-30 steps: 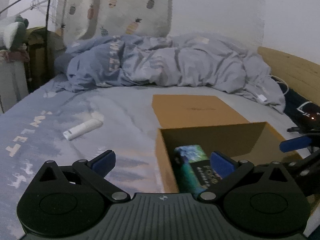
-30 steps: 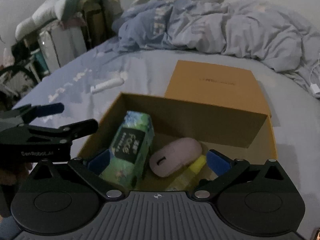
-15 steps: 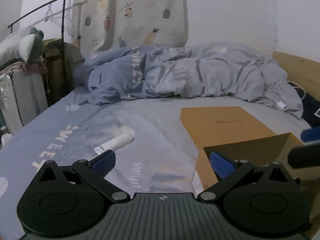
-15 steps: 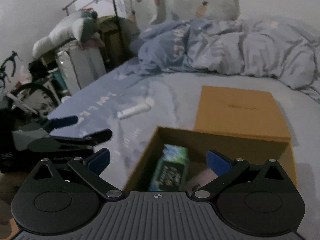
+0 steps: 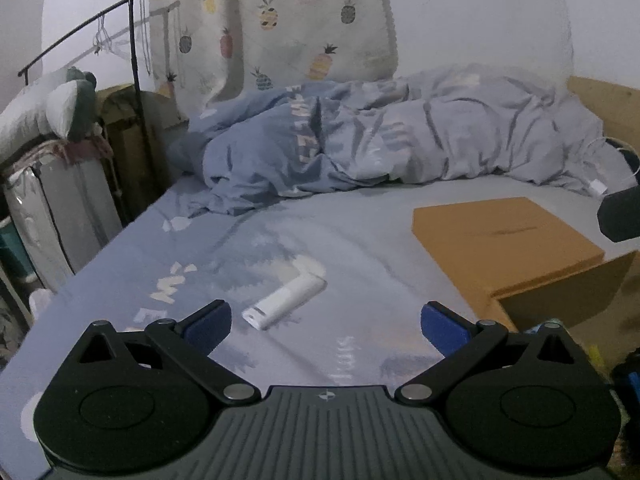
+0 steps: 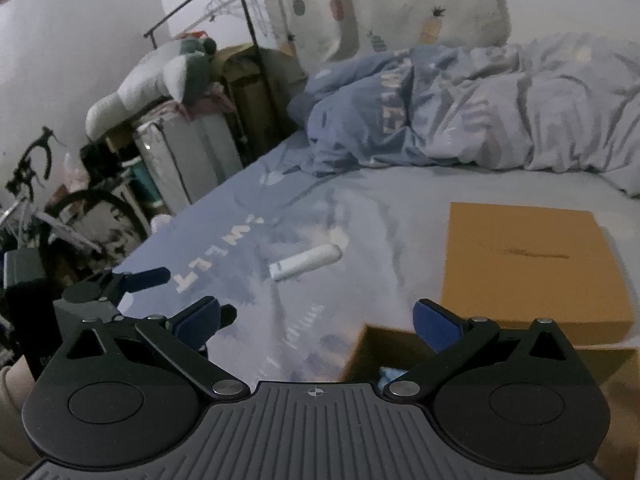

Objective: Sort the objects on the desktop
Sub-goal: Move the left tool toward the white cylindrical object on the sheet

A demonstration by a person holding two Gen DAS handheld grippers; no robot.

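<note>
**Cardboard box open, one white tube out on the sheet**

Cardboard box [image 6: 400, 354] sits open beside my right gripper [image 6: 316, 322]; I catch only a scrap of blue inside it, the rest hidden behind the gripper body. Its one lid [image 6: 528, 264] lies flat on the bed [image 5: 360, 240], just past the box. I count one box, one lid, one white tube [image 5: 286, 300]. That tube lies on the sheet ahead of my left gripper [image 5: 326, 322], long axis diagonal, capped end toward me and leftward. Both grippers spread wide, holding nothing.
</note>
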